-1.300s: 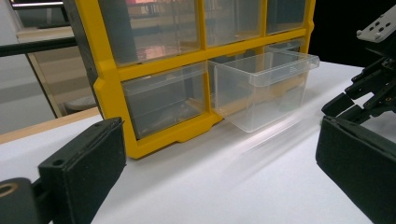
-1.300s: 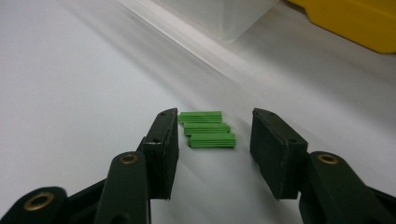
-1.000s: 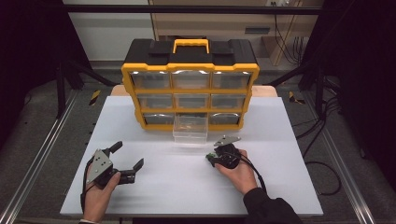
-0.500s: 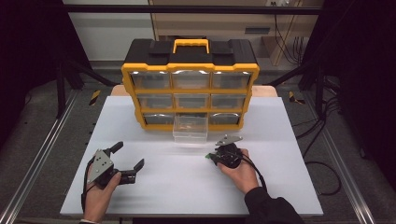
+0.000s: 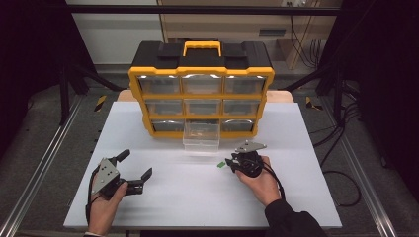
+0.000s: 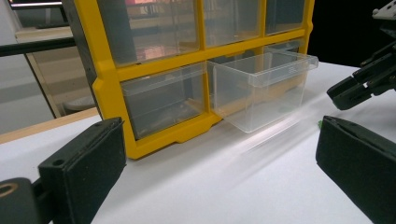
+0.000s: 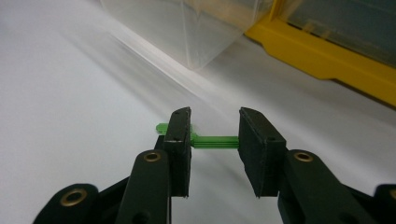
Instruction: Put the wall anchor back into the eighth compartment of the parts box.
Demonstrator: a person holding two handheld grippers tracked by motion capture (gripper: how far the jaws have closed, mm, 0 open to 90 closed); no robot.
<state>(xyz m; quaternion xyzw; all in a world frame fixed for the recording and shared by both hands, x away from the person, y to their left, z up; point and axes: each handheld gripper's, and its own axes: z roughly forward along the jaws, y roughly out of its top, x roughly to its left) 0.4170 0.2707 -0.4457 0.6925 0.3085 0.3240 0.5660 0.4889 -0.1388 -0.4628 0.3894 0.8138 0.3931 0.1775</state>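
Nearest, at seven o'clock on the matte white table (image 5: 197, 197), the left gripper (image 5: 134, 173) rests in a hand, its blocky black jaws spread wide with only bare tabletop between them. At four o'clock the right gripper (image 7: 215, 140) sits low on the table; its jaws have just been closing and now stand narrowly apart. A small flat green plastic piece (image 7: 212, 140) lies on the table crosswise between the rubbery, matte pads. It runs past the left pad, its end poking out at that pad's ten o'clock, while its other end meets the right pad; whether the pads press it, I cannot tell. Farther, toward twelve o'clock, a clear, glossy plastic drawer (image 5: 201, 138) stands pulled out of the yellow-framed organiser (image 5: 201, 91), a boxy cabinet with a black top.
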